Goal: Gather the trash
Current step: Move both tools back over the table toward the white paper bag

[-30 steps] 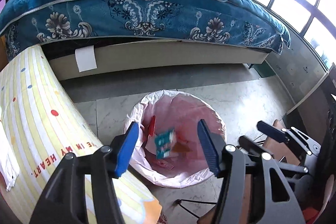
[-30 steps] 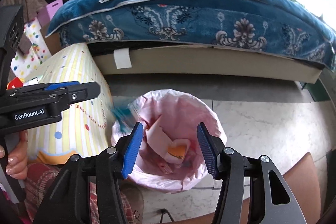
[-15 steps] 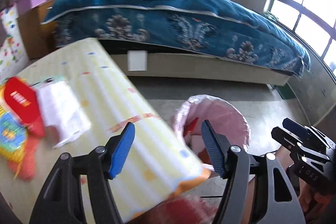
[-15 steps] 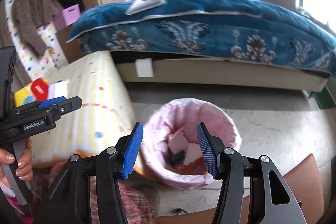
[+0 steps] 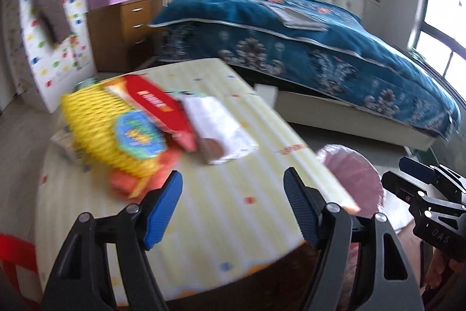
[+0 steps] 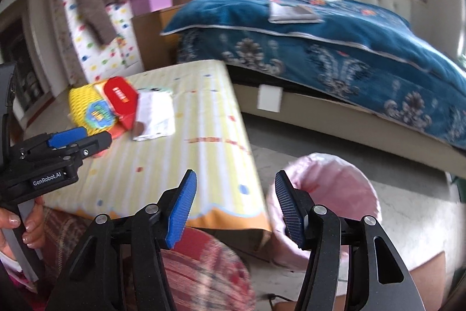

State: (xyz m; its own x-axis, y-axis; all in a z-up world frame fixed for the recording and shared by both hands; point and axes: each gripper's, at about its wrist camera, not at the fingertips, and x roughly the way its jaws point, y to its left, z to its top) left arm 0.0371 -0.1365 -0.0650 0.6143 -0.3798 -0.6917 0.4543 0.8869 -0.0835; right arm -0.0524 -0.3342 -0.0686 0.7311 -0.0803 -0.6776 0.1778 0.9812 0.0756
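left gripper [image 6: 62,142], left of frame: "GenRobot.AI" | right gripper [image 5: 419,179], right edge: "OAS" | red packet [image 6: 121,96]: print blurred, unreadable

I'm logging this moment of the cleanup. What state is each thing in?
Left tool: open, empty.
Right tool: open, empty.
Trash bin: upright, pink liner open.
Red packet: lying on the table.
White wrapper: lying flat beside it.
Yellow bag: lying on the table.
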